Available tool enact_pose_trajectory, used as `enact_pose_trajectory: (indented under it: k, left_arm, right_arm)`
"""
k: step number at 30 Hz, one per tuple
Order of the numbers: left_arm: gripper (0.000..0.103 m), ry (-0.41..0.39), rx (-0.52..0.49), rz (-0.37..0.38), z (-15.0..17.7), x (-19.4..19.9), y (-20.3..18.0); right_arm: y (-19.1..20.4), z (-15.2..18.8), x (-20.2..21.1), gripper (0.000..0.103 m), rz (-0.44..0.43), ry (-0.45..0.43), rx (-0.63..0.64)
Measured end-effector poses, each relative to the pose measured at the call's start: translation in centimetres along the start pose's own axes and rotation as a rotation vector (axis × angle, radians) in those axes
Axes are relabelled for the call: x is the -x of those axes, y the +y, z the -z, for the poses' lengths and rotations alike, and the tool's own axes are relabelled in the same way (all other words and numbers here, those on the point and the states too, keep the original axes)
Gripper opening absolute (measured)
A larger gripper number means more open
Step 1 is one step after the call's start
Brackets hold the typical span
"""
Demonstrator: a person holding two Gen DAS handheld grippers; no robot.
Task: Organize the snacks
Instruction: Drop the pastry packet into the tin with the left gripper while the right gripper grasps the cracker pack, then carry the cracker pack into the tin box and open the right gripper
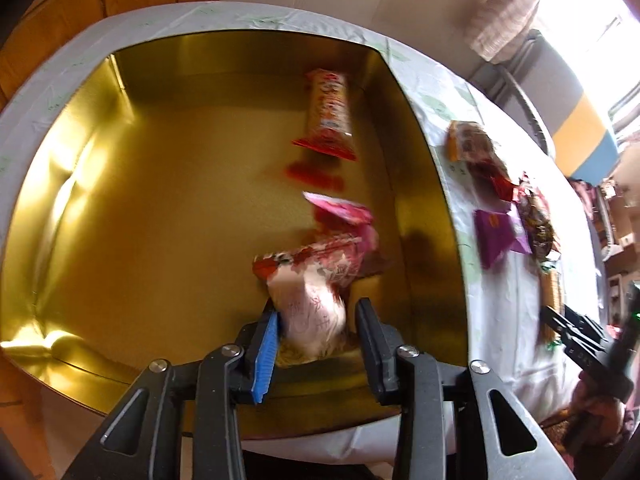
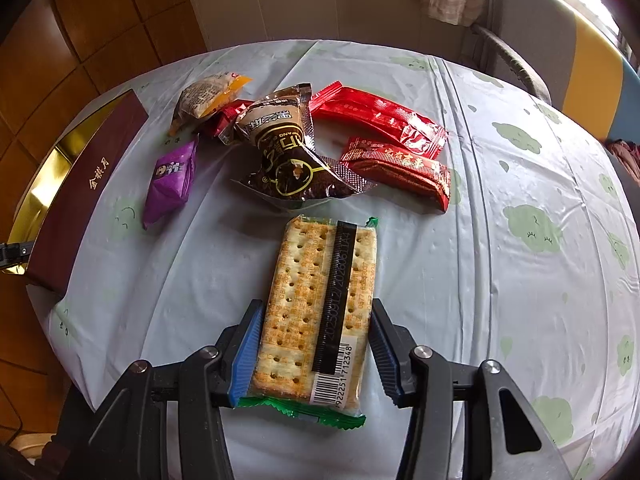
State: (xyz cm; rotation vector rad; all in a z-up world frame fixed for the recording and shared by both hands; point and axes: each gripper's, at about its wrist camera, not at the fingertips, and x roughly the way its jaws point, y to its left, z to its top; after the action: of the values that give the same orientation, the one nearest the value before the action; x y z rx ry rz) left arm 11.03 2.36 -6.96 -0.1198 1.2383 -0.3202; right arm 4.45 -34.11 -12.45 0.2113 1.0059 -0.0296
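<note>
Over the gold-lined rectangular box point(image 1: 160, 200), the left claw point(image 1: 316, 344) spreads around a blurred pink-and-white snack packet point(image 1: 312, 300), while the right claw point(image 2: 316, 344) grips a clear-wrapped cracker pack point(image 2: 320, 300) on the worktop point(image 2: 500, 260).

Inside the gold tin point(image 1: 80, 208), the left and middle of the floor are left bare; the right wall is lined by a red packet point(image 1: 330, 114) and pink packets point(image 1: 340, 216). On the tablecloth point(image 2: 520, 280), the far-left part is blocked by a heap of wrappers point(image 2: 288, 148) and the purple packet point(image 2: 172, 176). The near middle is taken by the cracker pack point(image 2: 316, 312). Bare cloth is seen along the right edge.
</note>
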Motion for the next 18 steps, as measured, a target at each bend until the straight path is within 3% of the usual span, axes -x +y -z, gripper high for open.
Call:
enact_pose_trajectory:
  k: [2, 7, 18]
  left_arm:
    - [0.048, -0.006, 0.001, 0.014, 0.2, 0.1, -0.3]
    - [0.050, -0.048, -0.003, 0.002, 0.7, 0.8, -0.7]
    - [0.050, -0.274, -0.013, -0.229, 2.6, 5.2, 0.2]
  right_arm:
    - [0.0, 0.0, 0.1, 0.052, 0.002, -0.002, 0.001]
    - [0.2, 0.1, 0.1, 0.052, 0.011, -0.013, 0.006]
    - [0.7, 1.1, 1.0, 0.048, 0.020, -0.009, 0.012]
